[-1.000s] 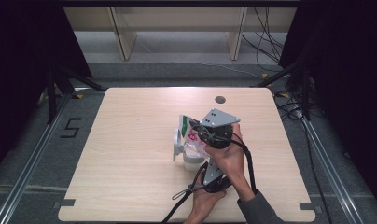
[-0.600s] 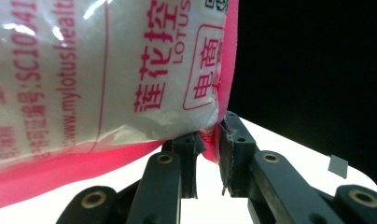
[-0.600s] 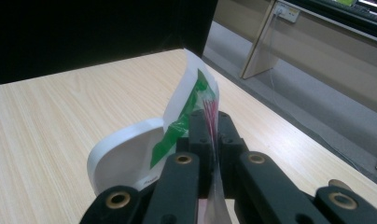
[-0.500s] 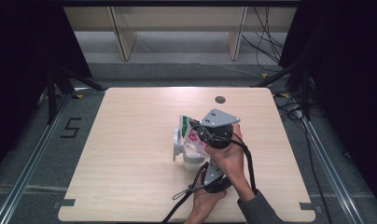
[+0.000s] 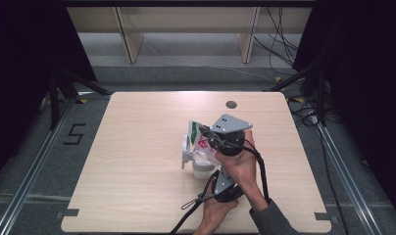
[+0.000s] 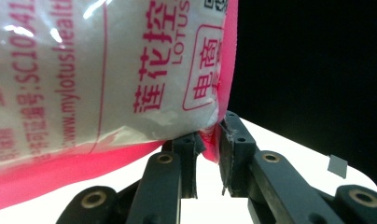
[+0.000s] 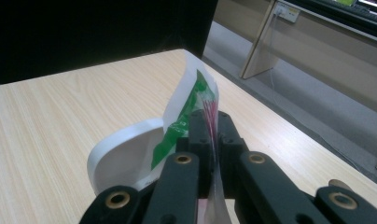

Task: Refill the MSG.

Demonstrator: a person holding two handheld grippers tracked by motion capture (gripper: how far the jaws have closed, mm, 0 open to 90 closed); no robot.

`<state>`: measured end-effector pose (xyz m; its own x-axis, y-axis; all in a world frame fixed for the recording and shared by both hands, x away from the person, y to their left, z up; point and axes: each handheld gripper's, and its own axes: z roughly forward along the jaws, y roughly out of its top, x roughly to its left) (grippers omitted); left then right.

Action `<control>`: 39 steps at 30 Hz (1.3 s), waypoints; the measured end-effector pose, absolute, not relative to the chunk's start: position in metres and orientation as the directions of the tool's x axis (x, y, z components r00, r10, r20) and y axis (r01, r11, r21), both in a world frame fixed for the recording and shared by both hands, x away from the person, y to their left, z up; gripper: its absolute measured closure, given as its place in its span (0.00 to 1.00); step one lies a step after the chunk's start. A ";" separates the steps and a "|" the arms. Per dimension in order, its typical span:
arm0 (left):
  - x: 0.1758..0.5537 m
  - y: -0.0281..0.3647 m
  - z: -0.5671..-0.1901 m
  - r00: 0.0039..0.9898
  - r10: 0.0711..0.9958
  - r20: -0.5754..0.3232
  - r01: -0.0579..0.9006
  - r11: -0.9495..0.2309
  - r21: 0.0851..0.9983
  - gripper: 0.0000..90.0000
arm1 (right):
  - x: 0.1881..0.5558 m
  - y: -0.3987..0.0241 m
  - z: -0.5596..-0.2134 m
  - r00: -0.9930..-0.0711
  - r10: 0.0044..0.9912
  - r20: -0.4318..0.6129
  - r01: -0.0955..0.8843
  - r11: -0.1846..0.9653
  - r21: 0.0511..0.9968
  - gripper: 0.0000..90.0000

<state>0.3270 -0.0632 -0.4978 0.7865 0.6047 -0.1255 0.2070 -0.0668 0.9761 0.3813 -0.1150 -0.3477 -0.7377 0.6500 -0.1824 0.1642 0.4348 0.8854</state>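
From above, the desk (image 5: 137,161) carries a white cup (image 5: 202,165) a little right of its middle, and a plastic bag (image 5: 198,138) with red and green print is held just over that cup. The right gripper (image 5: 211,142), under its grey plate, has the bag from the cup's right side; the left gripper (image 5: 216,182) sits just nearer the person, beside the cup.

In the left gripper view, the bag (image 6: 107,79) hangs large with red lettering, and the gripper's fingers (image 6: 231,149) are narrow, pinching the bag's pink lower corner.

In the right gripper view, the fingers (image 7: 226,137) are pressed together on the bag's (image 7: 191,100) thin edge, which stands upright between them, green and white on one side. The white cup (image 7: 123,161) lies just beyond, touching the bag, on the desk (image 7: 51,116).
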 end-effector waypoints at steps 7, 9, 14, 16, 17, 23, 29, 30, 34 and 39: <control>0.328 -0.063 -0.498 0.786 0.606 -0.126 0.209 -0.068 0.976 0.86 | 0.382 -0.115 -0.348 -0.732 0.657 -0.178 0.170 0.430 0.887 0.98; 0.327 -0.062 -0.498 0.787 0.606 -0.119 0.206 -0.076 0.976 0.86 | 0.382 -0.116 -0.348 -0.736 0.654 -0.174 0.168 0.426 0.889 0.98; 0.328 -0.063 -0.498 0.792 0.596 -0.133 0.206 -0.056 0.977 0.86 | 0.381 -0.115 -0.347 -0.730 0.654 -0.198 0.146 0.433 0.889 0.98; 0.328 -0.063 -0.499 0.791 0.597 -0.133 0.208 -0.058 0.976 0.86 | 0.382 -0.115 -0.349 -0.732 0.657 -0.182 0.169 0.433 0.885 0.98; 0.328 -0.063 -0.499 0.792 0.596 -0.133 0.207 -0.057 0.977 0.86 | 0.383 -0.115 -0.349 -0.736 0.651 -0.185 0.164 0.437 0.885 0.98; 0.328 -0.063 -0.499 0.792 0.596 -0.137 0.211 -0.057 0.976 0.86 | 0.383 -0.115 -0.348 -0.734 0.649 -0.200 0.152 0.444 0.883 0.98; 0.328 -0.063 -0.498 0.793 0.593 -0.137 0.207 -0.052 0.977 0.86 | 0.381 -0.115 -0.348 -0.727 0.659 -0.191 0.152 0.427 0.891 0.98; 0.328 -0.063 -0.498 0.794 0.592 -0.139 0.207 -0.049 0.977 0.86 | 0.381 -0.115 -0.348 -0.733 0.656 -0.181 0.163 0.428 0.889 0.98; 0.328 -0.063 -0.498 0.793 0.593 -0.138 0.207 -0.049 0.977 0.86 | 0.382 -0.116 -0.347 -0.732 0.653 -0.193 0.157 0.437 0.885 0.98; 0.328 -0.063 -0.498 0.793 0.594 -0.134 0.207 -0.057 0.977 0.86 | 0.382 -0.115 -0.348 -0.730 0.658 -0.184 0.161 0.427 0.890 0.98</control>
<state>0.3280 -0.0632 -0.4983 0.7931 0.5943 -0.1336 0.2069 -0.0566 0.9767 0.3817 -0.1153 -0.3479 -0.7302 0.6580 -0.1839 0.1608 0.4272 0.8898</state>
